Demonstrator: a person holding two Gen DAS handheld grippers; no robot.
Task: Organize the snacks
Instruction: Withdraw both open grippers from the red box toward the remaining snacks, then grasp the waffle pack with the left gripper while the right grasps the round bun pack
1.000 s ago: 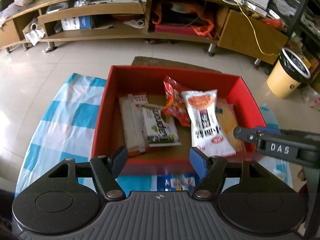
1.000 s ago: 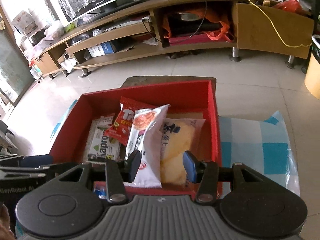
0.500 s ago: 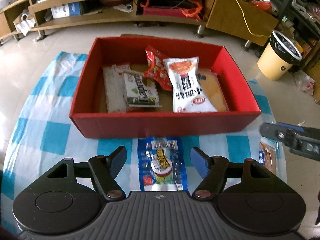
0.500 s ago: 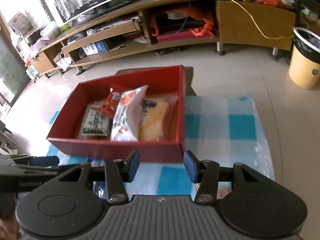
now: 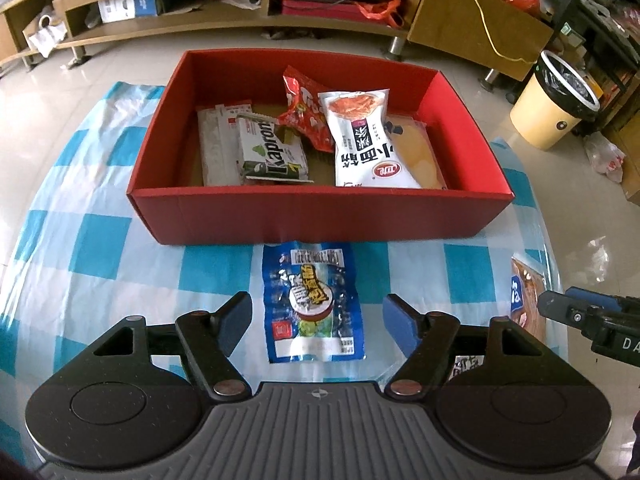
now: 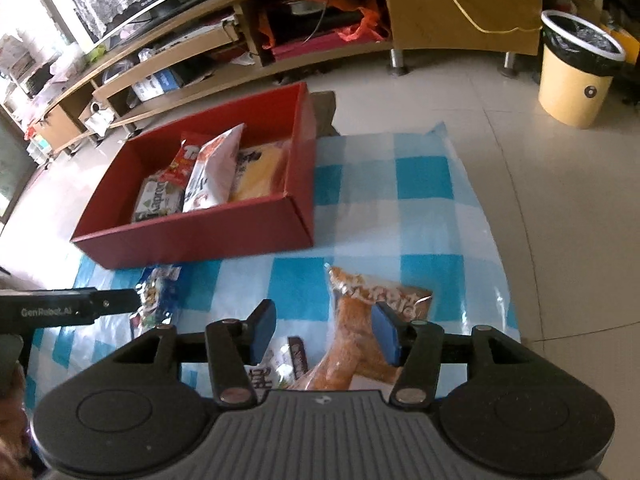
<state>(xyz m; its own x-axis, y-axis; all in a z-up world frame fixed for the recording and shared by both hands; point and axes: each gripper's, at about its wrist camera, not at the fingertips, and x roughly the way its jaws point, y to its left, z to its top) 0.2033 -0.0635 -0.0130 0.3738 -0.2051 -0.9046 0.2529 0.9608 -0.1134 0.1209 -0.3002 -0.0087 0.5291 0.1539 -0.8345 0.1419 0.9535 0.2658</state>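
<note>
Left claw (image 5: pixel 316 322): open, now pulled back from red box (image 5: pixel 320 216) to above blue packet (image 5: pixel 314 304).
Right claw (image 6: pixel 324 334): opening over orange packet (image 6: pixel 360 320), holding nothing.
Meaning: two pickups next.

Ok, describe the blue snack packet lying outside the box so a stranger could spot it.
Find the red box on the checked cloth. Just before its near wall lies the blue packet, flat between the left gripper's open fingers. Alone there in glossy blue, with yellow lettering.
</note>
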